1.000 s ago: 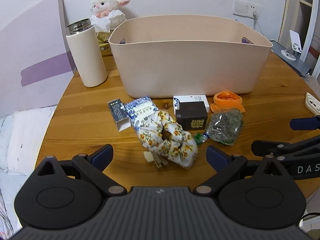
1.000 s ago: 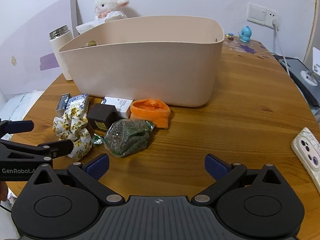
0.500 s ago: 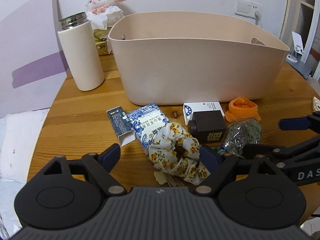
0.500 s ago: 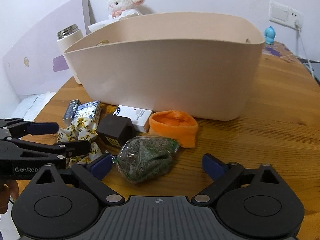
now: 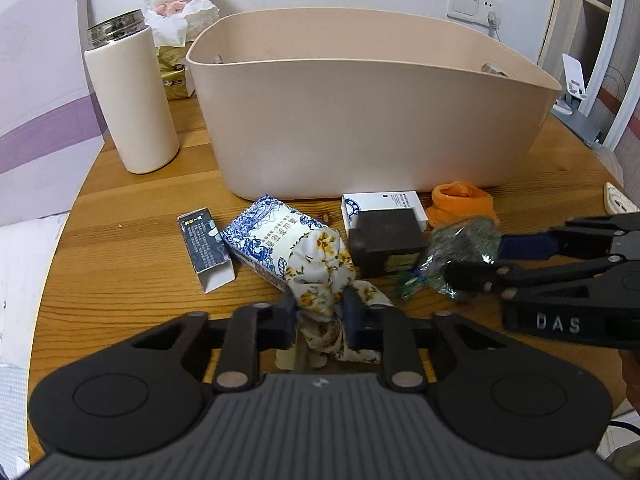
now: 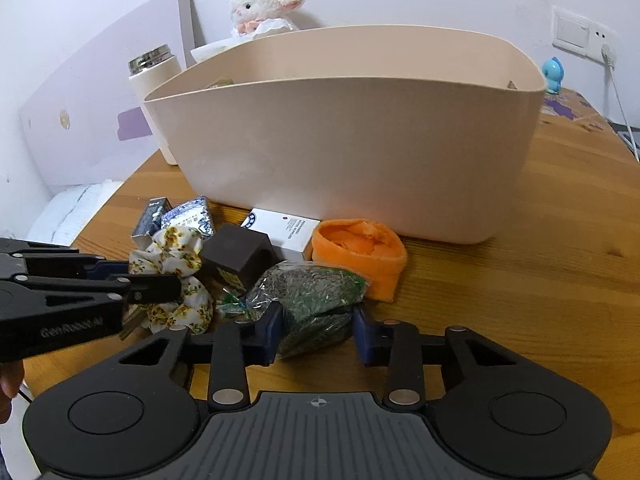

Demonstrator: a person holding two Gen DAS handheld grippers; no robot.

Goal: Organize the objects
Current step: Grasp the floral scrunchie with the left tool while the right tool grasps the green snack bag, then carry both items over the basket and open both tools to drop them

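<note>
Left gripper (image 5: 318,314): jaws just closed, pinching the floral scrunchie (image 5: 322,264).
Right gripper (image 6: 316,330): jaws just closed, pinching the herb bag (image 6: 310,290).
Next: likely lift both into the bin (image 5: 360,128).

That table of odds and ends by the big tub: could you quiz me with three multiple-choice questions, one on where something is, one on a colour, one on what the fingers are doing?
1. Where does the white flask stand?
A. inside the tub
B. on the table beside the beige tub
C. lying on the floor

2. What colour is the soft pouch in front of the tub?
A. orange
B. blue
C. black

3. What is between the right gripper fingers?
A. nothing
B. the dark box
C. the clear bag of green bits

Answers:
1 B, it stands upright on the wood next to the tub.
2 A, its plush is bright orange.
3 C, both pads press the bag's sides; the left gripper likewise pinches the floral scrunchie.
</note>
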